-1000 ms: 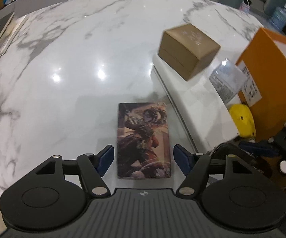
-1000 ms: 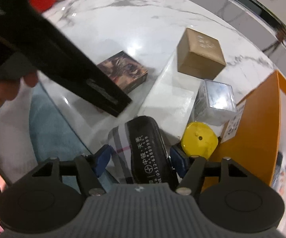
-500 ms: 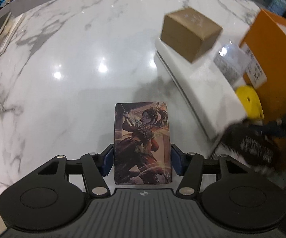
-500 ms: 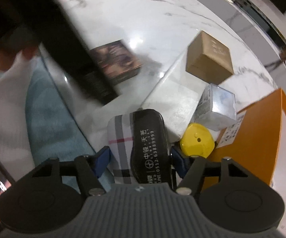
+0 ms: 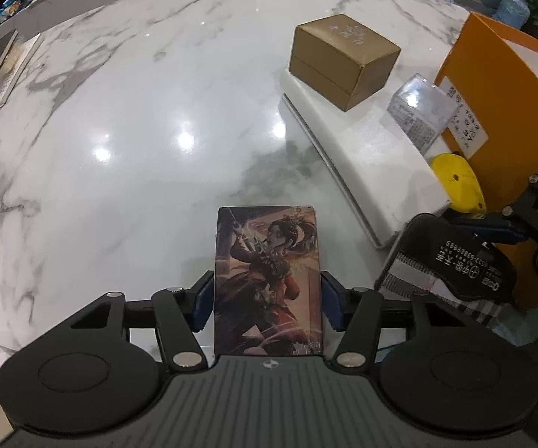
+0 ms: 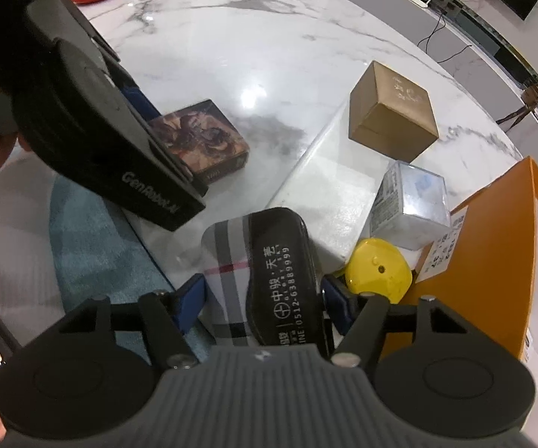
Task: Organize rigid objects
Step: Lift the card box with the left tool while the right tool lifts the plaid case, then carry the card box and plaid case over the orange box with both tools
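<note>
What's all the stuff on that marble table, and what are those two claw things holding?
Picture card box: one, brown-red artwork, near table edge, between the left claw's pads.
Glasses case: one, black with grey plaid, at the table's edge, in the right claw.
Flat white box: one, white, lying on the table.
Gold box: one, brown-gold, on the white box's far end.
Clear box: one, see-through silver, on the white box beside the orange box.
Yellow object: one, yellow, rounded, against the orange box.
Orange box: one, orange, open, white inside.
Marble table: one, white with grey veins.
Left claw: one, black with blue pads.
Right claw: one, same.
</note>
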{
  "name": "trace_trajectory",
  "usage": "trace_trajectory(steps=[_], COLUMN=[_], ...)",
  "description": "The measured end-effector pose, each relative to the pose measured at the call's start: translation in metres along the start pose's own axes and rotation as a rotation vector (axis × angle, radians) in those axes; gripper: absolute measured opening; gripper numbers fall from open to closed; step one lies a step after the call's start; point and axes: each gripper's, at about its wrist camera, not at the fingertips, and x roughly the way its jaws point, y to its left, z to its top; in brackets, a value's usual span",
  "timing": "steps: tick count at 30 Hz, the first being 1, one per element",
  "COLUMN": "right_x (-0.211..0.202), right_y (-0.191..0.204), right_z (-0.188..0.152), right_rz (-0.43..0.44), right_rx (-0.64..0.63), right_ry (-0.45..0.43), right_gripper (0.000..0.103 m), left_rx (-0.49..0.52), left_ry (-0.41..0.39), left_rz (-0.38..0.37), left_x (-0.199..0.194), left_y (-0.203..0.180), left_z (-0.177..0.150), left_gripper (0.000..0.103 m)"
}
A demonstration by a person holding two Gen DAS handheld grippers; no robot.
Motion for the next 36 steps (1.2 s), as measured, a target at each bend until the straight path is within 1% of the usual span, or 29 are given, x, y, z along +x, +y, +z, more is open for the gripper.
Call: trace_trajectory(steps=[2, 4, 6, 8, 14, 15, 16, 17, 18, 20, 23, 26, 30, 33, 36], right_x=[-0.003, -0.007, -0.012, -0.019, -0.037, -0.041, -0.045, -0.049, -0.053, -0.057, -0.057, -0.061, -0.072, -0.089, -0.112], right_y=[0.005, 0.004, 0.000, -0.004, -0.006, -0.008, -0.010, -0.012, -0.014, -0.020, -0.019, -0.023, -0.037, -0.047, -0.058], right_z=[-0.002, -0.003, -0.004, -0.003, 0.002, 0.003, 0.005, 0.005, 0.007, 0.009, 0.009, 0.008, 0.007, 0.006, 0.004], right_rz=[-0.023, -0.032, -0.027, -0.021, -0.018, -0.016, -0.017, -0.012, 0.010, 0.021, 0.019, 0.031, 0.049, 0.054, 0.041], right_rx=[-0.015, -0.002, 0.029, 0.051, 0.067, 0.074, 0.083, 0.090, 0.107, 0.142, 0.134, 0.159, 0.215, 0.248, 0.266], right_ry=[-0.013, -0.026, -0.043, -0.060, -0.113, -0.122, -0.134, -0.141, -0.150, -0.146, -0.143, -0.144, -0.171, -0.199, -0.243], right_gripper=[0.065, 0.065, 0.065, 0.064, 0.062, 0.059, 0.035, 0.024, 0.018, 0.017, 0.016, 0.016, 0.016, 0.016, 0.016], left_rx=[0.011, 0.001, -0.010, -0.015, -0.037, -0.040, -0.043, -0.044, -0.046, -0.045, -0.042, -0.052, -0.054, -0.045, -0.023], left_ry=[-0.016, -0.016, -0.023, -0.038, -0.067, -0.073, -0.080, -0.088, -0.098, -0.110, -0.112, -0.110, -0.132, -0.162, -0.204], left_rz=[0.005, -0.002, -0.015, -0.011, -0.033, -0.034, -0.034, -0.037, -0.042, -0.054, -0.058, -0.074, -0.076, -0.083, -0.107], left_x=[-0.001, -0.003, -0.006, -0.011, -0.029, -0.032, -0.036, -0.040, -0.044, -0.051, -0.056, -0.059, -0.069, -0.081, -0.099], left_y=[-0.002, -0.002, -0.001, -0.001, 0.000, 0.000, 0.000, 0.000, -0.001, -0.003, -0.007, -0.006, -0.007, -0.014, -0.028], left_z=[-0.002, -0.004, -0.005, -0.005, -0.003, -0.002, -0.001, -0.001, 0.001, 0.004, 0.005, 0.004, 0.005, 0.010, 0.020], left_gripper=[0.066, 0.065, 0.065, 0.065, 0.065, 0.065, 0.065, 0.065, 0.065, 0.065, 0.065, 0.065, 0.065, 0.065, 0.065])
